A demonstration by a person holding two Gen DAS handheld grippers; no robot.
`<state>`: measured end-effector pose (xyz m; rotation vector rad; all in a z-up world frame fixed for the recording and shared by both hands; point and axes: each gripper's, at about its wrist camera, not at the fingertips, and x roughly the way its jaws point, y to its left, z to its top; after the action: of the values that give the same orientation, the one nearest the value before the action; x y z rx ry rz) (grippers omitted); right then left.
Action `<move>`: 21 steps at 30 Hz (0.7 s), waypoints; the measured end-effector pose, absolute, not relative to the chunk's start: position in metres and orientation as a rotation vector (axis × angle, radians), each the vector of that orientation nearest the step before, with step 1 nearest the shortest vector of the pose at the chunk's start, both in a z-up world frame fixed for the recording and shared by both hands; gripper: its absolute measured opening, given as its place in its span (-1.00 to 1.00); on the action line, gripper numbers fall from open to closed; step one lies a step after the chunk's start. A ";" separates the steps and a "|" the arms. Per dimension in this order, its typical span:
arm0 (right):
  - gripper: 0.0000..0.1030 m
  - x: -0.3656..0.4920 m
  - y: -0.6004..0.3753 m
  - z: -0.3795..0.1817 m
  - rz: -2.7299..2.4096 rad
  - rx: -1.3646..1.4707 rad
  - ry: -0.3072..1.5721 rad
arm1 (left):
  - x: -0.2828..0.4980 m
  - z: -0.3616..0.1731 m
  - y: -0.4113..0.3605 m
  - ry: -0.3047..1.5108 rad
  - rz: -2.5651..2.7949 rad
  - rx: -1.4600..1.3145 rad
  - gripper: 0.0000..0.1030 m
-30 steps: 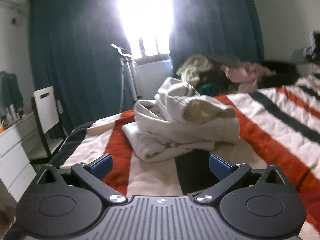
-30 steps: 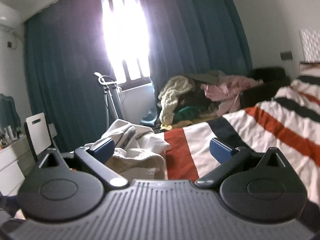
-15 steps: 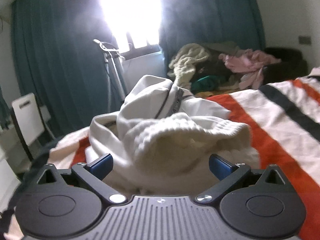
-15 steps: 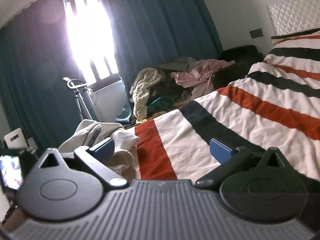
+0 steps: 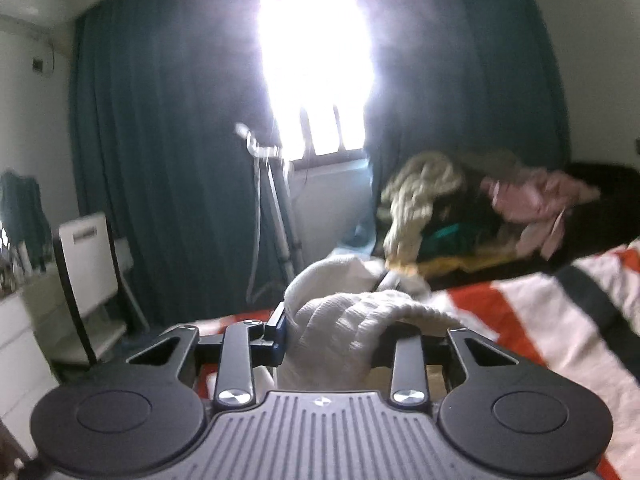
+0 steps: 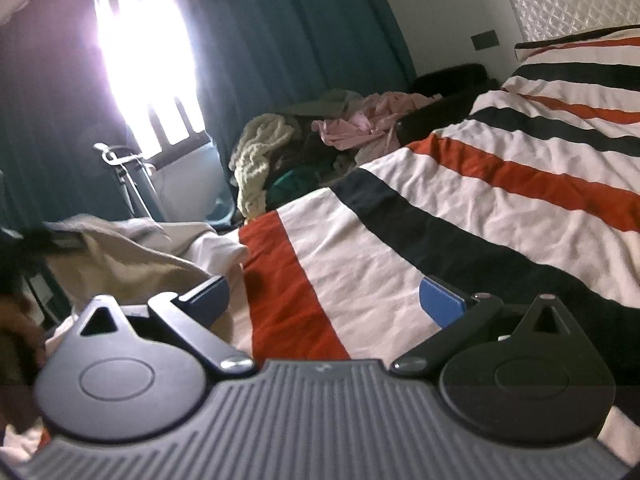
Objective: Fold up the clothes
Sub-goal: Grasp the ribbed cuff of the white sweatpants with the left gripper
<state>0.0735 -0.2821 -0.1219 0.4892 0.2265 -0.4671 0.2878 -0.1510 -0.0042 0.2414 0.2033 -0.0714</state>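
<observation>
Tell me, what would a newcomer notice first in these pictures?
The glaring window between dark teal curtains, straight ahead. Below it, the left gripper is shut on a cream garment. The striped blanket fills the right view, where the right gripper is open above it.

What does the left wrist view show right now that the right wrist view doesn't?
Only the left wrist view shows the left gripper shut on the cream garment's ribbed edge, plus a white chair. Only the right wrist view shows the right gripper open over the striped bedspread and the quilted headboard. Both show the clothes pile and the bright window.
</observation>
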 end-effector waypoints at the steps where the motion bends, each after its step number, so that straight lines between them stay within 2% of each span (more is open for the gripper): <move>1: 1.00 0.071 -0.280 -0.121 -0.459 0.486 0.224 | 0.275 0.005 -0.148 0.174 -0.080 0.249 -0.35; 6: 1.00 0.061 -0.269 -0.113 -0.418 0.469 0.208 | 0.203 0.047 -0.118 0.077 -0.106 0.214 -0.39; 11: 1.00 0.050 -0.257 -0.106 -0.376 0.451 0.193 | 0.134 0.069 -0.072 0.063 -0.114 0.164 -0.40; 16: 1.00 0.039 -0.246 -0.098 -0.334 0.434 0.177 | 0.066 0.057 -0.015 0.056 -0.081 0.154 -0.40; 21: 0.99 0.039 -0.213 -0.103 -0.188 0.366 0.220 | 0.052 0.032 0.035 0.131 -0.025 0.064 -0.40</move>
<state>0.0391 -0.2128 -0.1026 0.3663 0.2204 -0.1877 0.0517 0.0348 0.0319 0.0641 0.1308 -0.0254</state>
